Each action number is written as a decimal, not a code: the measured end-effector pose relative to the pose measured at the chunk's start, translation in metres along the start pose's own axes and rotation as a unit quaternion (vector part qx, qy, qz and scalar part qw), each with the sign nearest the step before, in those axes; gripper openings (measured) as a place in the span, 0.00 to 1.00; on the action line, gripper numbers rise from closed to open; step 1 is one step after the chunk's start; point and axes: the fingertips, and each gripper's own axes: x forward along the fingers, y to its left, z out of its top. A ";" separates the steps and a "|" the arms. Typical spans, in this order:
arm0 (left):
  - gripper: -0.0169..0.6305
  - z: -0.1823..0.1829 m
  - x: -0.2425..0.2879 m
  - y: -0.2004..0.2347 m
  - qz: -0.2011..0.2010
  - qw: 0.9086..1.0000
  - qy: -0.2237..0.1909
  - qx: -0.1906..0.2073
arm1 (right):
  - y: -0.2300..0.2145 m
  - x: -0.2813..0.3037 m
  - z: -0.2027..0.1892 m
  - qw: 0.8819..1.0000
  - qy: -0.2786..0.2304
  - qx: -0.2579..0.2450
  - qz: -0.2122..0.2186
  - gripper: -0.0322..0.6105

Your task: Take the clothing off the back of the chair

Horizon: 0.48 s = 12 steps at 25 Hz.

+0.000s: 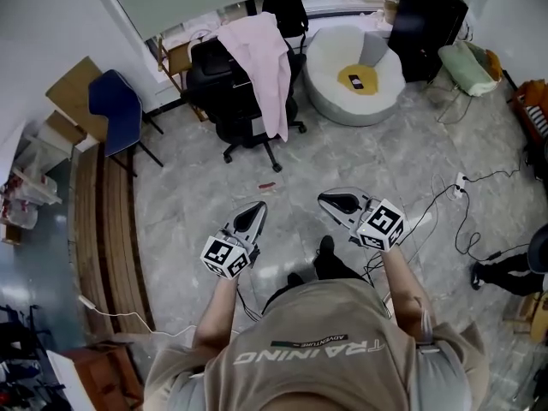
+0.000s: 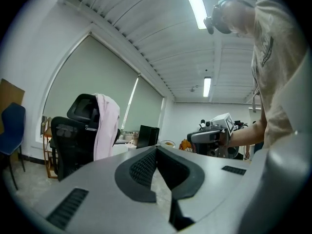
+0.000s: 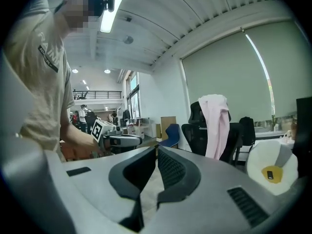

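Shoulders in a beige shirt (image 1: 334, 358) fill the near edge of the head view. Both arms reach forward. Left gripper (image 1: 255, 208) and right gripper (image 1: 327, 199) hover side by side over the grey floor (image 1: 197, 187), each with its jaws closed tip to tip on nothing. Well ahead of them, the pink clothing (image 1: 261, 62) hangs over the back of the black chair (image 1: 224, 92), untouched. A blue chair (image 1: 116, 110) stands to its left and a round white seat (image 1: 342, 92) to its right.

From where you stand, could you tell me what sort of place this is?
Most likely an office or workroom: a black swivel office chair with pink clothing draped over its back, a blue chair, and cables trailing across the floor.
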 end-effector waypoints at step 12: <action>0.05 0.041 0.096 0.059 0.045 0.999 0.001 0.031 | -0.128 0.026 0.028 0.998 -0.052 -0.004 0.031 0.11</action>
